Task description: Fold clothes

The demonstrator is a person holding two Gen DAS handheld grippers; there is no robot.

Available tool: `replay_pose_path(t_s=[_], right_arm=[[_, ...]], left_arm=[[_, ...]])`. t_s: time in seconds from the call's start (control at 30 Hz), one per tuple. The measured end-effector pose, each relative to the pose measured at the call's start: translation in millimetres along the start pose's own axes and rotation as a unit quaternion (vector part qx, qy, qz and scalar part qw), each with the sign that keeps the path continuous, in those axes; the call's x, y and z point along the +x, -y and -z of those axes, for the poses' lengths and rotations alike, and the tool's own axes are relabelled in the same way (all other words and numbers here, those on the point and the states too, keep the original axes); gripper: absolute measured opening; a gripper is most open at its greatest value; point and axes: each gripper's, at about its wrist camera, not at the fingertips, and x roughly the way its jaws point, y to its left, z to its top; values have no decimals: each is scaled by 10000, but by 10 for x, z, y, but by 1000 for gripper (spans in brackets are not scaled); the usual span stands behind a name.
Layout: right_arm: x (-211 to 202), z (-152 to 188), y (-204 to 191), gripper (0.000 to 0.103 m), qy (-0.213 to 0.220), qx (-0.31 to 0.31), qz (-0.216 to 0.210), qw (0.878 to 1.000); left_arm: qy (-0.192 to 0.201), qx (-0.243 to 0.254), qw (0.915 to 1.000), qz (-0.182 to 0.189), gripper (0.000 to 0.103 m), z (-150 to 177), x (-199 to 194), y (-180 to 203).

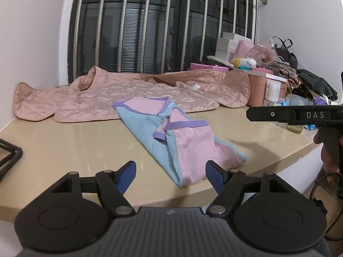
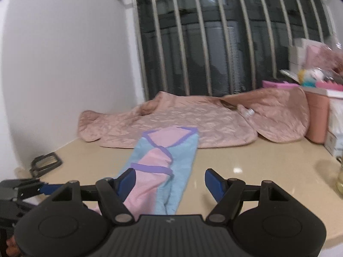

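Note:
A blue and pink garment with purple trim (image 1: 178, 137) lies folded into a long strip on the beige counter (image 1: 75, 145). It also shows in the right wrist view (image 2: 163, 167), running from near me toward the back. My left gripper (image 1: 170, 172) is open and empty, its near end of the garment between the blue fingers. My right gripper (image 2: 170, 181) is open and empty, just above the garment's near end. A pink quilted jacket (image 1: 120, 94) lies spread flat behind it, also in the right wrist view (image 2: 193, 124).
Boxes, a pink bin (image 1: 257, 90), bags and a plush toy crowd the counter's right end. A black frame (image 2: 45, 162) lies at the left by the white wall. The right gripper's body (image 1: 300, 115) shows at the right. A barred window is behind.

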Motion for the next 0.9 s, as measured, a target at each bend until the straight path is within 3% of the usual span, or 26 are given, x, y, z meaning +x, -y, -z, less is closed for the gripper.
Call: replay_pose_path(t_s=[0.23, 0.33, 0.4, 0.47, 0.57, 0.63, 0.73, 0.77, 0.8, 0.9], right_arm=[[-7, 167, 69, 76, -80, -217, -603, 9979], [56, 249, 112, 76, -176, -295, -938, 9950], [122, 288, 137, 74, -256, -354, -1131, 9926], [227, 301, 150, 74, -369, -445, -1246, 9905], [355, 340, 140, 59, -585, -674, -1324, 9872], [403, 391, 128, 58, -644, -794, -1428, 9845], [432, 428, 99, 38, -625, -868, -1528, 9825], [438, 430, 86, 13, -639, -877, -1519, 9824], [441, 441, 55, 7, -668, -979, -1443, 9824], [366, 426, -42, 5, -665, -1099, -1471, 9807]], left_arm=[[75, 149, 9997, -159, 78, -4, -108, 114], [-146, 105, 9998, 24, 77, -33, 37, 98], [-243, 37, 9996, 152, 71, -59, 139, 85], [-337, 8, 9992, 192, 58, -90, 242, 89], [-519, 48, 9985, 173, 41, -90, 386, 93], [-606, 99, 9978, 250, 33, -77, 442, 94], [-679, 258, 9966, 395, 3, -57, 475, 115], [-682, 369, 9962, 390, 2, -44, 470, 128], [-688, 408, 9960, 406, 2, -40, 447, 117], [-696, 461, 9955, 443, 1, -44, 370, 57]])
